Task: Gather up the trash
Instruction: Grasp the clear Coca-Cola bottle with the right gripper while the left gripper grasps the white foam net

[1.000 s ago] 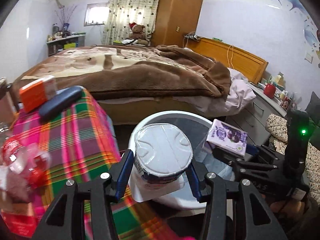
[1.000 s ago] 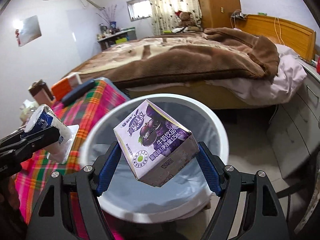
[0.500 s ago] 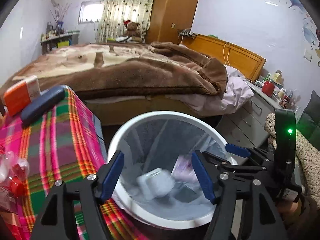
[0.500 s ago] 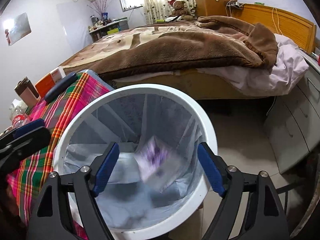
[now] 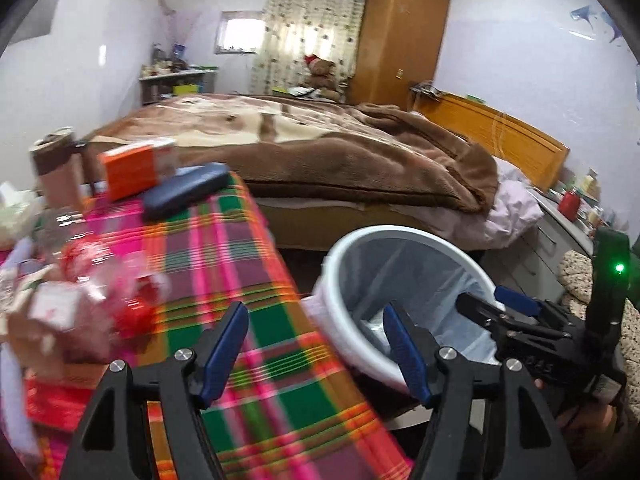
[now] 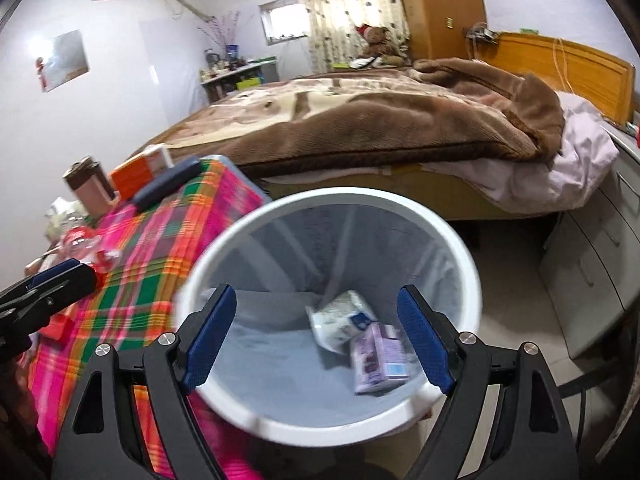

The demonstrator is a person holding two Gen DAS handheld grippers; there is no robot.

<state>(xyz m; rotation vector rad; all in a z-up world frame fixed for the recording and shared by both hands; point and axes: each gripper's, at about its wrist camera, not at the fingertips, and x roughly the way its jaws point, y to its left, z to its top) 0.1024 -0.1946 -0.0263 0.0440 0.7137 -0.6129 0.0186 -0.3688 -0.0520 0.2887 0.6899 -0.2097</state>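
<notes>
A white trash bin (image 6: pixel 448 240) with a clear liner stands beside the plaid-covered table (image 5: pixel 240 264). Inside it lie a white-and-blue cup (image 6: pixel 340 320) and a purple drink carton (image 6: pixel 378 358). My right gripper (image 6: pixel 320 336) is open and empty above the bin. My left gripper (image 5: pixel 316 344) is open and empty over the table's right edge, with the bin (image 5: pixel 404 236) to its right. Crumpled clear and red wrappers (image 5: pixel 100 292) lie on the table's left side. The right gripper also shows in the left wrist view (image 5: pixel 500 304).
An orange box (image 5: pixel 132 168), a dark blue case (image 5: pixel 184 192) and a brown cup (image 5: pixel 56 168) sit at the table's far end. A bed with a brown blanket (image 5: pixel 340 152) stands behind. Grey drawers (image 6: pixel 600 264) stand right of the bin.
Both grippers opened and dropped the cup and the carton into the bin, where they now lie still. My left gripper has swung left over the table.
</notes>
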